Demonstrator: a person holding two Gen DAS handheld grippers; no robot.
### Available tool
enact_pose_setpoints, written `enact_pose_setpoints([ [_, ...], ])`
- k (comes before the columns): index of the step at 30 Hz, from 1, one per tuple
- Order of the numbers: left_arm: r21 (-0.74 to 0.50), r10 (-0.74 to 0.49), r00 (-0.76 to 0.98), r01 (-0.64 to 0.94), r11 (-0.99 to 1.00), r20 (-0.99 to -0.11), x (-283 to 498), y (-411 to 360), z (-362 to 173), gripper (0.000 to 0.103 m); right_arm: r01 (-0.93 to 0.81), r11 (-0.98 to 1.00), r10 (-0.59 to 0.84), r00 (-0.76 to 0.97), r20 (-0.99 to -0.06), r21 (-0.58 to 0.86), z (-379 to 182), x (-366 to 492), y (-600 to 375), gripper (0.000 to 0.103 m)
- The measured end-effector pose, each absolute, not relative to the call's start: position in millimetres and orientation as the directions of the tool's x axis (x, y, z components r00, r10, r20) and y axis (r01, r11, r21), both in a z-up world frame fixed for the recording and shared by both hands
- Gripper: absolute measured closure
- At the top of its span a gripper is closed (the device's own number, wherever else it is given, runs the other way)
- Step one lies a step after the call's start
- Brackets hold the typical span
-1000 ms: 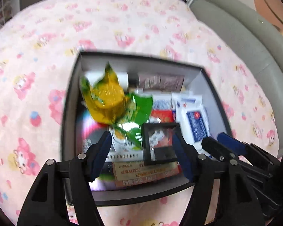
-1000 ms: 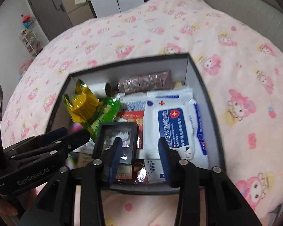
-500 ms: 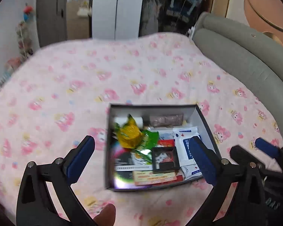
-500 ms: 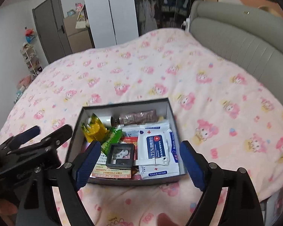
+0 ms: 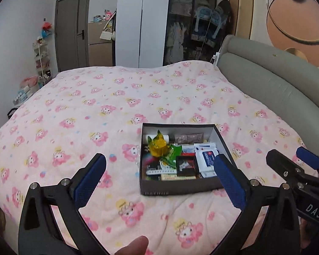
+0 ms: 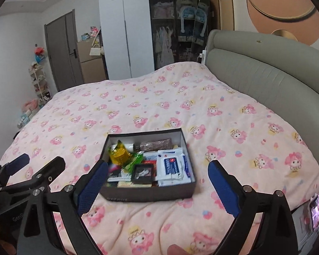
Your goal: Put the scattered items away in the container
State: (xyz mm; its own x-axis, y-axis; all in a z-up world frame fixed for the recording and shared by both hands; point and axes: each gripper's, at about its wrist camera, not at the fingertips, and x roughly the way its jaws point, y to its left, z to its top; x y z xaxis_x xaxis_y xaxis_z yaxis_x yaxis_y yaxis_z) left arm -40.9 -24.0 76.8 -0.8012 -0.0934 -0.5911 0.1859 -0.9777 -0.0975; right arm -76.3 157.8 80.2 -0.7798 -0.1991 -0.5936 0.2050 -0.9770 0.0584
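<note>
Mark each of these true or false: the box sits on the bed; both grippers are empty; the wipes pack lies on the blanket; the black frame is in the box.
1. The box sits on the pink blanket. True.
2. The left gripper and right gripper hold nothing. True.
3. The wipes pack lies on the blanket. False: it lies inside the box.
4. The black frame is outside the box. False: it is inside.

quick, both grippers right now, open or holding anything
left gripper: open, holding nothing.
right gripper: jaws opening, wide apart, nothing between them.
</note>
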Motion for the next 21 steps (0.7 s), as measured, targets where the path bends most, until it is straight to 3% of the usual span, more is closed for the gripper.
enact_pose_setpoints([
  [21, -0.121, -0.096, -0.815, 0.2, -0.972, -0.572, 64, -23, 59, 0.001, 0.269, -0.962, -0.245, -0.792, -0.559, 0.042, 64, 28, 158, 0.008],
])
